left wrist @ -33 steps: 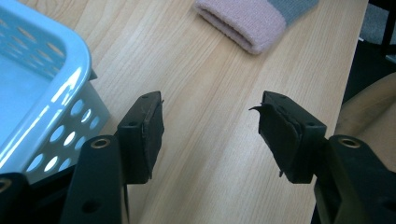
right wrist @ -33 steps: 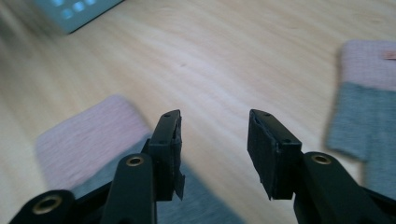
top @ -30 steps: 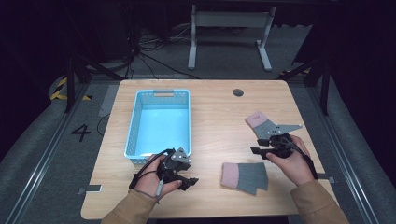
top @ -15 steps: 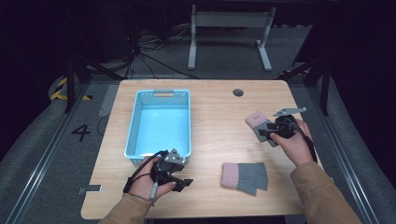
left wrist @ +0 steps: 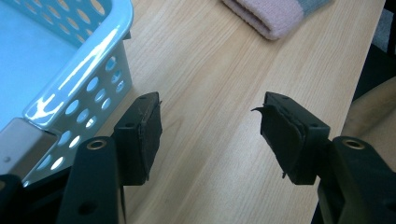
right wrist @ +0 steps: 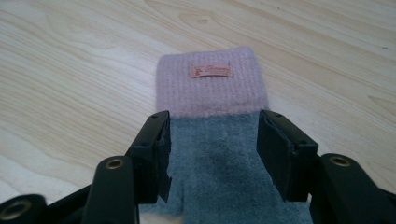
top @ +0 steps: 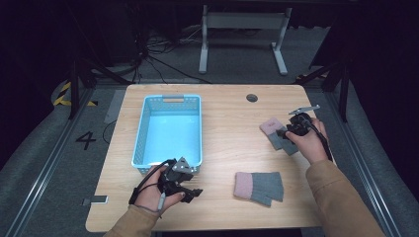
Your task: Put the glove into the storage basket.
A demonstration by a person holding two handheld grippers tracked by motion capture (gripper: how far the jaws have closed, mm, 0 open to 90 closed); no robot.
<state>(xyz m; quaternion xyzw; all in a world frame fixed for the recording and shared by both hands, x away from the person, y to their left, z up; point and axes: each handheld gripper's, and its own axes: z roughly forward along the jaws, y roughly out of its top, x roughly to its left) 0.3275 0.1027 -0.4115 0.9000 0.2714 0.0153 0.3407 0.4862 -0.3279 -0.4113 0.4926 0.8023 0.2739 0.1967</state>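
Right gripper view: far glove (right wrist: pixel 212 154) flat on table (top: pixel 222 123) at its right edge, right gripper (right wrist: pixel 212 154) jaws just widened astride it, hand moved over from near glove (top: pixel 258 187), likely next grab; left gripper (top: pixel 190 187) apart, empty by basket (top: pixel 168 101).

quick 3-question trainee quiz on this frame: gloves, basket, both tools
1. True or false: a glove already lies in the blue basket.
2. The right tool hovers over which glove: A) the far glove, B) the near glove?
3. Fill in: the left tool stands open over bare ____, beside the basket.

Key: 1. False, it is empty. 2. A; its jaws, which have just been opening, straddle the grey part without pressing it. 3. Table.
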